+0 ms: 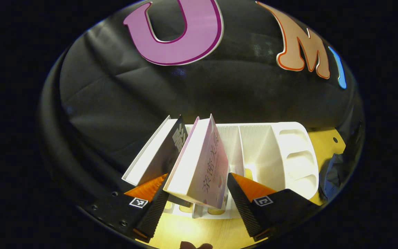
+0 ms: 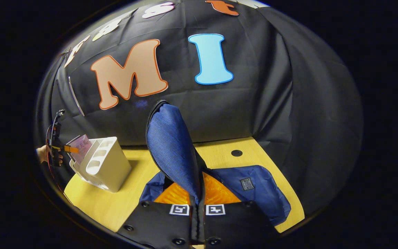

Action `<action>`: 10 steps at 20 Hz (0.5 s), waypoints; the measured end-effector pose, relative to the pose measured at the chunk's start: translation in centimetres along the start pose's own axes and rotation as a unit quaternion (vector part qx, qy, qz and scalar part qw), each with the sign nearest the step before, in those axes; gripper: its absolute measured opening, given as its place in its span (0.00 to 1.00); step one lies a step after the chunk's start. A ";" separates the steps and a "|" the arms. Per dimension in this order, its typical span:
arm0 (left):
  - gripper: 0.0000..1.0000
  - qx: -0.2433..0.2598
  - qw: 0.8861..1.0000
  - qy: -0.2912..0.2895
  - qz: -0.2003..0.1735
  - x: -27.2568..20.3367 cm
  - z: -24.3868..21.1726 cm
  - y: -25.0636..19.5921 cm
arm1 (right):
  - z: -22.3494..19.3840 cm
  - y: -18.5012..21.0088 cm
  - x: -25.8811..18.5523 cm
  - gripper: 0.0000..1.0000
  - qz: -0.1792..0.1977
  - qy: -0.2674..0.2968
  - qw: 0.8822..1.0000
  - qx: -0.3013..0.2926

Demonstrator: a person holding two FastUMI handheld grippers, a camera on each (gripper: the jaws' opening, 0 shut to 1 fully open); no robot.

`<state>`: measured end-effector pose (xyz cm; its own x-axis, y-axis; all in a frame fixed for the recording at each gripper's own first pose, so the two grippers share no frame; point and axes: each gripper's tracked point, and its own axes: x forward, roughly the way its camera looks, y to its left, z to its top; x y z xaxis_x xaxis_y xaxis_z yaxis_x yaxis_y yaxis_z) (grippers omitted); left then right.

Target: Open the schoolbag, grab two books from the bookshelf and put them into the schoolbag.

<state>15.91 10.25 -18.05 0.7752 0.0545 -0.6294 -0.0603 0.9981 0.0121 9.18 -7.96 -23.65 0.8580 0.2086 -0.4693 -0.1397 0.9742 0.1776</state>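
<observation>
Pink book [image 1: 202, 166], stiff, probably light, is straddled lower centre by the spread left gripper [image 1: 193, 204]; schoolbag flap [image 2: 171, 148], limp, is pinched by right gripper [image 2: 197, 207].

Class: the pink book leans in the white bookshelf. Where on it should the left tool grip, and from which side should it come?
Grip the pink book across its thickness at the free near corner, approaching from the front. It leans clear of the bookshelf, between the open left tool fingers.

The left hand-held gripper [image 1: 197, 204] brackets a pink book [image 1: 204, 169] leaning in the white bookshelf [image 1: 288, 155].
</observation>
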 end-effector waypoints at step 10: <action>0.62 0.042 0.990 0.126 -0.050 1.9 -1.1 0.3 | -0.2 0.0 0.2 0.03 0.002 0.006 1.000 -0.004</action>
<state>16.68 10.59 -20.05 0.5931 -0.0437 -0.8039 0.0706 0.9975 -0.0021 9.23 -7.88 -23.92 0.8519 0.2135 -0.4782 -0.1474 0.9740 0.1723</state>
